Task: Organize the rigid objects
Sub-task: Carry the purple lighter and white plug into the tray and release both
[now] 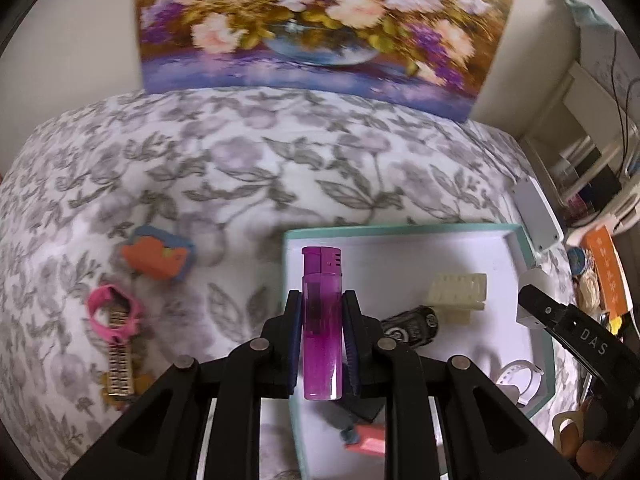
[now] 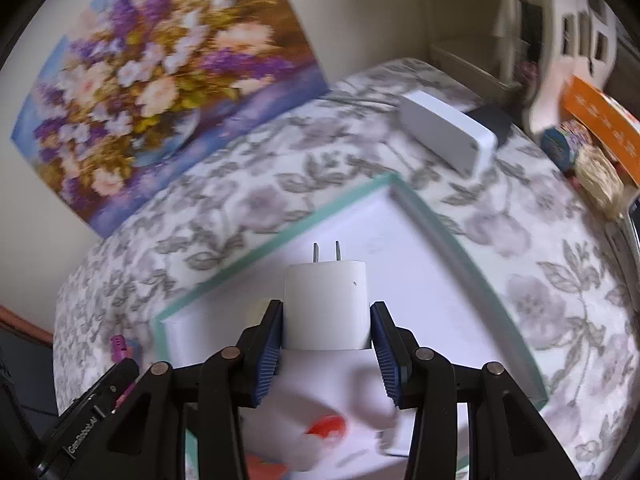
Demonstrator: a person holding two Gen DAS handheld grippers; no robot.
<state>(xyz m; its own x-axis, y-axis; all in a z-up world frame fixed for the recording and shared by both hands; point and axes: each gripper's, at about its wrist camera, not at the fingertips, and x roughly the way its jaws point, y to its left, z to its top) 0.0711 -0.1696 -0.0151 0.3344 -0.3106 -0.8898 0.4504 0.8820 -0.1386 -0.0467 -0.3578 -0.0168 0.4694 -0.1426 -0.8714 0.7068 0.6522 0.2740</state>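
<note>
My left gripper (image 1: 321, 312) is shut on a purple lighter (image 1: 321, 320) and holds it over the near left edge of a white tray with a teal rim (image 1: 400, 230). In the tray lie a cream comb-like piece (image 1: 458, 290), a black cylinder (image 1: 412, 326), a white ring piece (image 1: 518, 380) and a red item (image 1: 366, 442). My right gripper (image 2: 326, 330) is shut on a white wall plug charger (image 2: 325, 306), prongs pointing away, above the tray (image 2: 280, 244). The right gripper also shows in the left wrist view (image 1: 536, 308).
On the floral bedspread left of the tray lie an orange and blue eraser (image 1: 158, 258) and a pink watch (image 1: 114, 320). A white power bank (image 2: 448, 138) lies beyond the tray. A flower painting (image 1: 320, 28) leans on the wall. Cluttered shelves (image 1: 592, 168) stand at right.
</note>
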